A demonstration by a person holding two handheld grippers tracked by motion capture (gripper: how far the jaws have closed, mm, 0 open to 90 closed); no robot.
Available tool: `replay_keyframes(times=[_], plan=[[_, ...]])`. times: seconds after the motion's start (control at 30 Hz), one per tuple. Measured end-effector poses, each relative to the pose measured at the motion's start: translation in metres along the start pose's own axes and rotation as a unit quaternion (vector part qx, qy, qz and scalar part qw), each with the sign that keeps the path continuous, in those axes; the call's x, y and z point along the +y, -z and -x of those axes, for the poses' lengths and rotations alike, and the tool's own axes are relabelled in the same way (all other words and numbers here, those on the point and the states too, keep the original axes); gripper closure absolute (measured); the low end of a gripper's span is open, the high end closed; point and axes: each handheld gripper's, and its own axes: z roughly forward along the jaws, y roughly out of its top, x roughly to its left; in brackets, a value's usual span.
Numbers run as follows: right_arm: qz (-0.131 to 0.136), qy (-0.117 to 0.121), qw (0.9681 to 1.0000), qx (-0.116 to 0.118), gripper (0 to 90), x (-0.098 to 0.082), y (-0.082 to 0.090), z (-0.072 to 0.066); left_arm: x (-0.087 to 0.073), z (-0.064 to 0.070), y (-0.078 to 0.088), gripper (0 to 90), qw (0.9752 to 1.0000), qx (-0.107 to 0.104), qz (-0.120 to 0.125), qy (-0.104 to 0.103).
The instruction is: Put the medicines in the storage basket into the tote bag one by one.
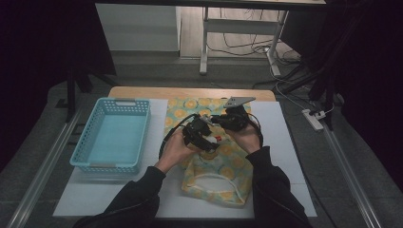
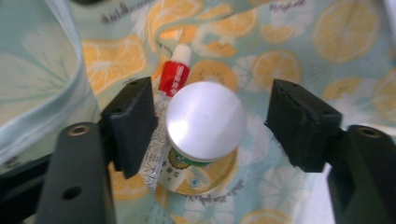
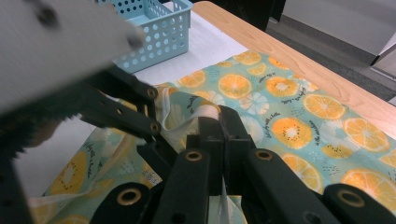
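orange-slice print drawstring bag (image 1: 216, 178) lies on white mat (image 1: 285, 142), mouth held up by right gripper (image 1: 236, 116), jaws clamped tight on bag's white-edged rim (image 3: 205, 112). left gripper (image 1: 202, 135) over opening, jaws parted, pads clear of small round jar (image 2: 205, 123) with silver lid; jar sits between them on fabric, touching red-capped tube (image 2: 170, 91). jar looks just let go, so both items seem inside bag. blue basket (image 1: 114, 135) at left holds nothing. judging: left to do is withdrawing gripper, closing bag.
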Motion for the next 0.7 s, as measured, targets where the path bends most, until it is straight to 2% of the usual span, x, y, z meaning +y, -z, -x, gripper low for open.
replay_keyframes(times=[0.2,0.4,0.5,0.7], plan=[[-0.001,-0.003,1.0,0.001,89.9,0.0,0.0,0.0,-0.005,0.007,0.013,20.4,0.9998,-0.009,0.017,-0.002],[-0.002,-0.004,1.0,0.003,89.9,0.0,0.0,0.0,-0.017,0.011,0.023,10.3,0.9989,-0.022,0.04,0.008],[-0.002,-0.003,1.0,0.003,89.8,0.0,0.0,0.0,-0.024,0.012,0.028,5.4,0.9977,-0.036,0.056,0.017],[-0.003,-0.001,1.0,0.005,89.8,0.001,0.0,-0.002,-0.038,0.018,0.036,0.4,0.9955,-0.05,0.079,0.01]])
